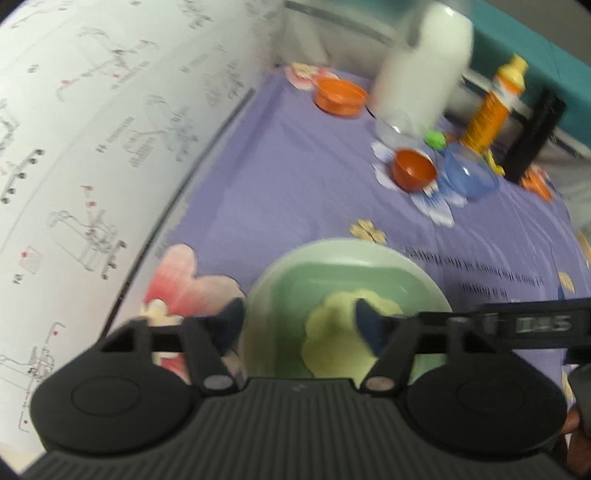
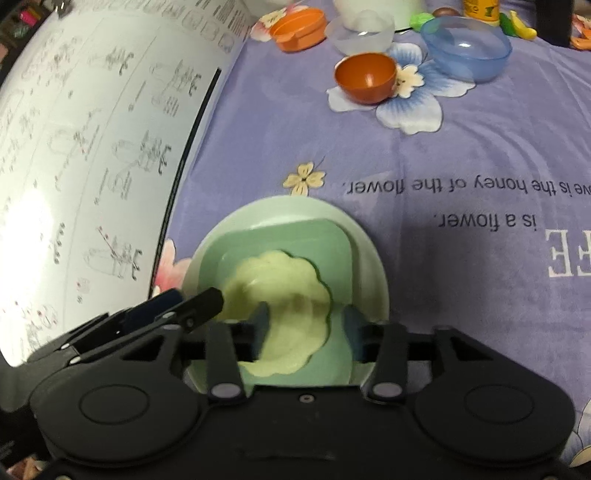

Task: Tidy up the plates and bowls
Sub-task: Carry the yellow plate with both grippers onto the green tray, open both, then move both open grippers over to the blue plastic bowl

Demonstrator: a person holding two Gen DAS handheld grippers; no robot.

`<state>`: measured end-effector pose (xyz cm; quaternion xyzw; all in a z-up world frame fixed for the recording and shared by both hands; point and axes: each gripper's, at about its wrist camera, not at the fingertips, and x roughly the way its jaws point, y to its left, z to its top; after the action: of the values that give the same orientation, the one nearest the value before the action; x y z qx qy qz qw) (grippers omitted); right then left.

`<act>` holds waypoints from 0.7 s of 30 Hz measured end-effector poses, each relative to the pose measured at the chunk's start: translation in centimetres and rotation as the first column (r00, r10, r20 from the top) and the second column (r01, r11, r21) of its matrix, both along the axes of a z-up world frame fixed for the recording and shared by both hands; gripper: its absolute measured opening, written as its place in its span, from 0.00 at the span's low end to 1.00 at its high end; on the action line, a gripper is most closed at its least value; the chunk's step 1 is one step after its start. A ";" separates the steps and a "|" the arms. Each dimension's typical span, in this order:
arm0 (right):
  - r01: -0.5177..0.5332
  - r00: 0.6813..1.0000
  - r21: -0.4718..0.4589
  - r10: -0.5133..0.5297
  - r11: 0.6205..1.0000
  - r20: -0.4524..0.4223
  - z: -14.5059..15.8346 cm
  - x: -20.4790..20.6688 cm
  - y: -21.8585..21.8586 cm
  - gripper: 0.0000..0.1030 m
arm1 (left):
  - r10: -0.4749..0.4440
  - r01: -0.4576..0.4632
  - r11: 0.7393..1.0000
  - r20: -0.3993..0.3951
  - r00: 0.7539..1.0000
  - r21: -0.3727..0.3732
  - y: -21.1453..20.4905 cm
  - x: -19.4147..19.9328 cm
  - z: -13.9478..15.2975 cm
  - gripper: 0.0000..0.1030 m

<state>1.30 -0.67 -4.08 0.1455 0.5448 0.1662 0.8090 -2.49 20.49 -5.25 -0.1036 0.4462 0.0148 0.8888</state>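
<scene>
A stack of plates sits on the purple cloth: a round pale green plate (image 2: 369,251), a square green plate (image 2: 325,240) on it, and a scalloped yellow-green plate (image 2: 284,280) on top. It also shows in the left wrist view (image 1: 369,266). My right gripper (image 2: 306,325) is open, its fingers straddling the yellow plate's near edge. My left gripper (image 1: 299,321) is open, its fingers either side of the round plate's left rim. A brown bowl (image 2: 365,77), a blue bowl (image 2: 465,48), a frosted bowl (image 2: 364,31) and an orange dish (image 2: 299,27) stand farther back.
A large white sheet with diagrams (image 2: 92,147) lies along the left of the cloth. At the back stand a white jug (image 1: 424,62), an orange bottle (image 1: 495,103), a black object (image 1: 535,136) and small green and yellow toys (image 2: 517,26).
</scene>
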 end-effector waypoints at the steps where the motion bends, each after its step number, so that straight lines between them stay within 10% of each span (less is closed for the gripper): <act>1: 0.005 1.000 0.005 -0.005 1.000 0.013 0.2 0.0 -0.4 0.77 | 0.008 -0.008 1.000 0.014 1.000 -0.010 0.4 -0.1 0.2 0.86; 4: 0.015 0.997 0.029 -0.017 0.999 0.074 1.5 -0.2 -1.4 1.00 | 0.013 -0.012 1.000 0.052 0.999 -0.025 1.0 -0.3 0.9 1.00; 21: 0.067 0.984 -0.050 -0.058 0.996 0.166 2.7 -1.9 -5.2 1.00 | -0.102 0.099 0.992 0.031 0.994 0.080 -4.5 0.0 1.5 1.00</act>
<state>-0.64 -5.82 -1.36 0.1259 0.4757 0.1371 0.8597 -2.45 16.02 -3.79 -0.0464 0.4344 -0.0143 0.8994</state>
